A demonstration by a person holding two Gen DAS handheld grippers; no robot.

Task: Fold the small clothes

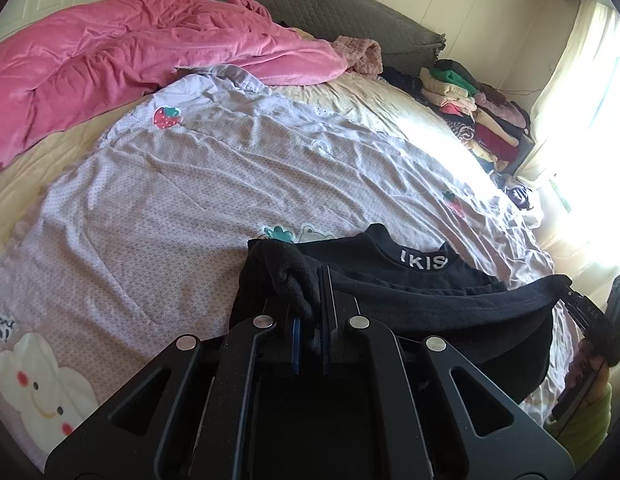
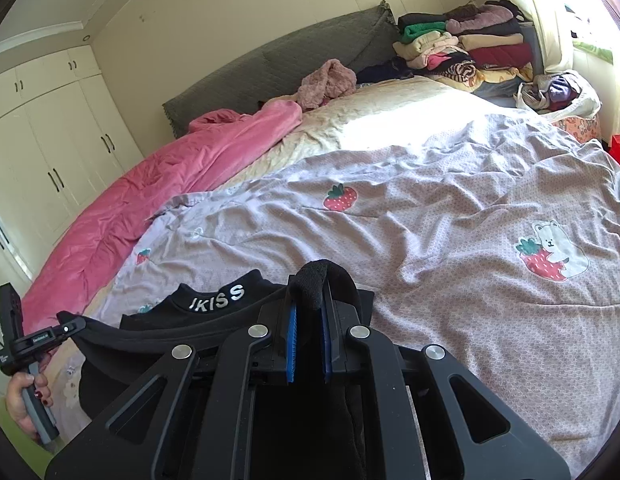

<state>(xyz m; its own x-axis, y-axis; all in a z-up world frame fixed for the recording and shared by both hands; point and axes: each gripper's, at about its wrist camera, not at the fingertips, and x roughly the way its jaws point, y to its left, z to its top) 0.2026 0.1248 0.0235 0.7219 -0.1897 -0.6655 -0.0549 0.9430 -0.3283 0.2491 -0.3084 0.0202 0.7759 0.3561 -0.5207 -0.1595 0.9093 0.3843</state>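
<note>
Black fabric of the black top (image 1: 410, 292) is clamped in the left tool (image 1: 310, 312), whose jaws are pressed shut on a bunched fold. Another fold of the same garment is pinched between the blue pads of the right tool (image 2: 310, 320), likewise closed. Its collar is laid on the lilac strawberry-print sheet (image 2: 450, 208), near that sheet's front edge, with its lower part lifted between both tools.

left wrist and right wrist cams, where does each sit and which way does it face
Left wrist: on the left gripper, facing down the bed, jaws shut on the black top; the right gripper and hand show at right.
Right wrist: on the right gripper, facing the headboard, jaws shut on the top; the left gripper shows at left.
Shared: top, pink duvet, clothes pile.
</note>
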